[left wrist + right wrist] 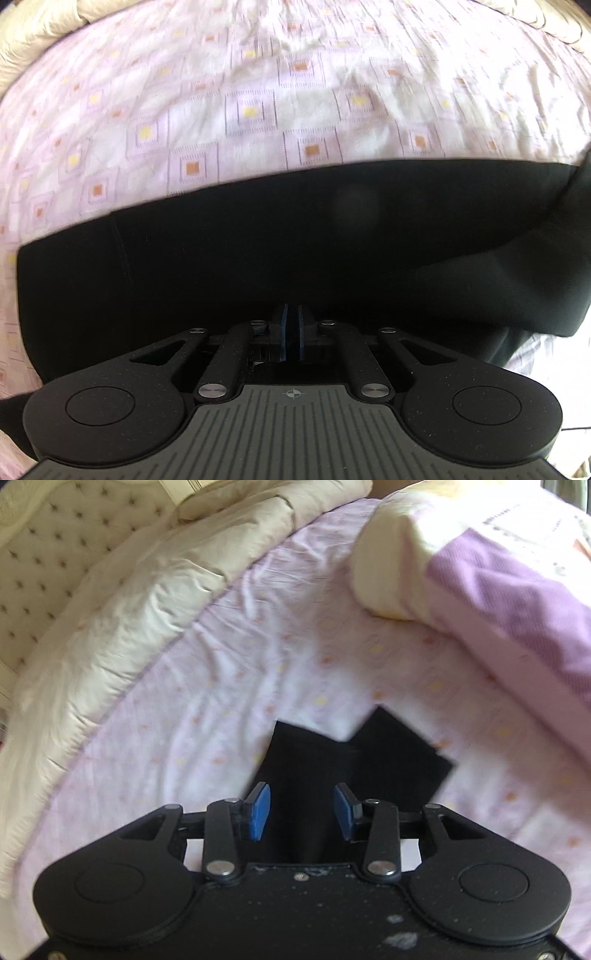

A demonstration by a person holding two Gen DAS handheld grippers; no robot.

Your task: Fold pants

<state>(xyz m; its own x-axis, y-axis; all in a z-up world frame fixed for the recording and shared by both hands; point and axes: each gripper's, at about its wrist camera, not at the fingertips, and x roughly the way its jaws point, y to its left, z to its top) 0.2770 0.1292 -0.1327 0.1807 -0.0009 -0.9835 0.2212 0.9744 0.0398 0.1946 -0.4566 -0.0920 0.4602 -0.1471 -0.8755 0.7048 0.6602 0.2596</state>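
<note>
Your left claw (291,325) is pressed together over the pants (258,240); right claw (301,814) gapes empty, so the cuffs ahead may slide crooked.

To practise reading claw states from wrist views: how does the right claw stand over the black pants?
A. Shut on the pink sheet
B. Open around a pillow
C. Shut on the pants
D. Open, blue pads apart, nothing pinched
D: the right claw has its blue pads set apart above the black pants, pressing on nothing.
</note>
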